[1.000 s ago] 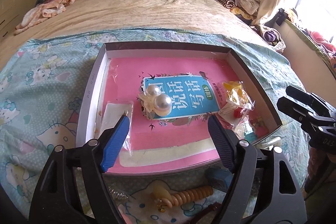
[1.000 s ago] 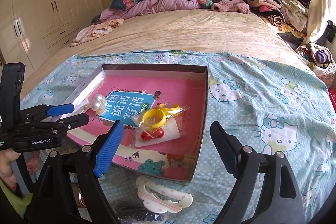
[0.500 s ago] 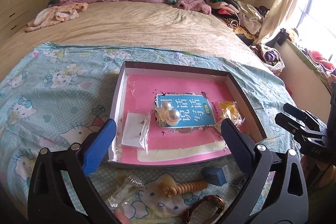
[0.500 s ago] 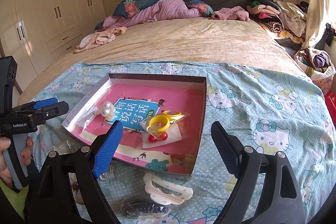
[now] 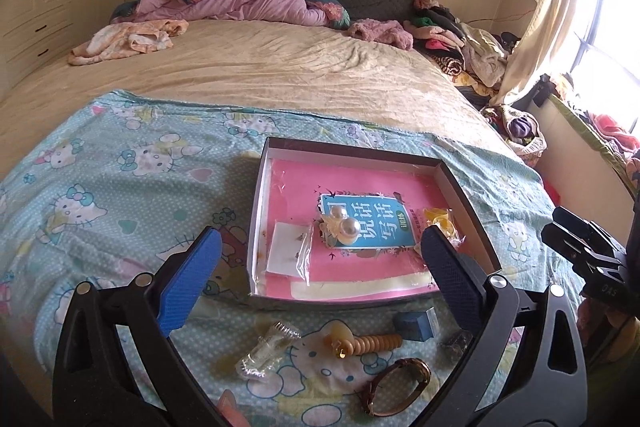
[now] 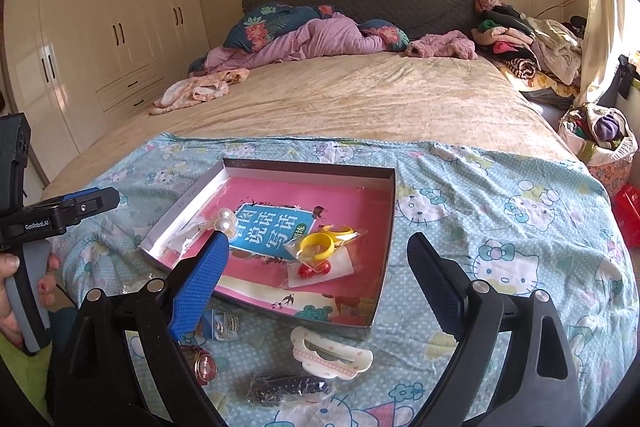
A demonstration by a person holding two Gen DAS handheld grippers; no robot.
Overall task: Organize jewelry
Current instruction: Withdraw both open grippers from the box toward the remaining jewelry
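A shallow box (image 5: 256, 219) with a pink lining lies on the cartoon-cat sheet. Inside it are a pearl hair clip (image 5: 346, 227), a bagged earring card (image 5: 288, 247) and bagged yellow rings (image 6: 318, 247) above red earrings (image 6: 314, 269). My left gripper (image 5: 319, 241) hovers wide open above the box's near edge, holding nothing. My right gripper (image 6: 318, 243) hangs over the box's near right part with its jaws opening and nothing between them. Each gripper shows in the other's view, the left one (image 6: 80, 205) at the left edge and the right one (image 5: 580, 239) at the right edge.
Loose pieces lie on the sheet in front of the box: a clear bagged item (image 5: 268, 349), a beaded wooden clip (image 5: 364, 343), a small blue box (image 5: 414, 321), a brown bracelet (image 5: 398, 381), a white-pink hair clip (image 6: 330, 351), a dark beaded piece (image 6: 288, 389), a red watch (image 6: 204, 367).
Both grippers have drawn back and risen away from the box, so it looks smaller. The left jaws have spread wider, away from the bagged card. The right jaws have widened slightly.
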